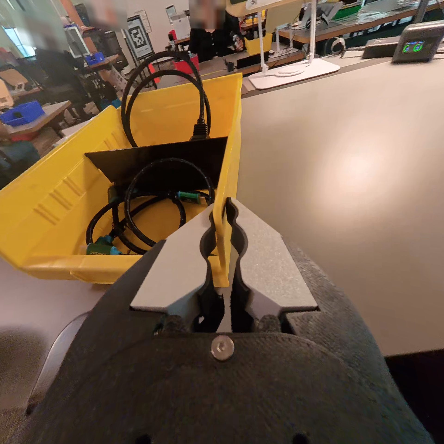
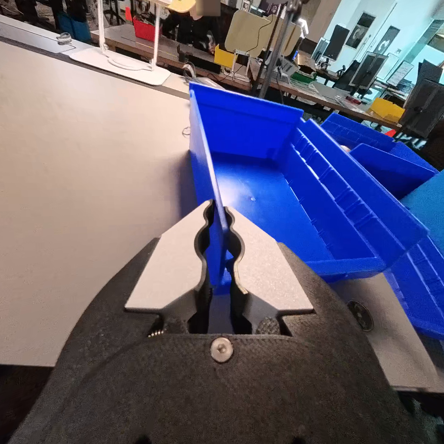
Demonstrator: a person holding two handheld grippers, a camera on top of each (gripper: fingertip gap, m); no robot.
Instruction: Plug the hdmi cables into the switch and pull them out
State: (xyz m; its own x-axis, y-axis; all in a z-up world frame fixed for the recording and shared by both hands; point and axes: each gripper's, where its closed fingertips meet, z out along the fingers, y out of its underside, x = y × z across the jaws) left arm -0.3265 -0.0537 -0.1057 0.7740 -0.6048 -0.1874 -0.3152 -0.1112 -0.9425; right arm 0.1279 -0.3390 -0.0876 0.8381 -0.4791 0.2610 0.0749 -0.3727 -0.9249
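Note:
My left gripper [image 1: 221,211] is shut on the right side wall of a yellow bin [image 1: 60,192], near the bin's front corner. Inside the bin lie coiled black hdmi cables [image 1: 153,216] with green plugs [image 1: 189,196], and a black divider panel [image 1: 156,163] stands across it. Behind the panel another black cable [image 1: 168,96] loops up, its plug pointing down. My right gripper [image 2: 219,211] is shut on the left side wall of an empty blue bin [image 2: 276,204]. I cannot tell which thing is the switch.
The beige table [image 1: 336,168] stretches between the two bins. A white lamp base [image 1: 295,72] and a dark device with a small screen [image 1: 418,45] stand at its far edge. More blue bins [image 2: 384,168] stand to the right of the empty one. My hands' fingertips stand some 55 cm from each other.

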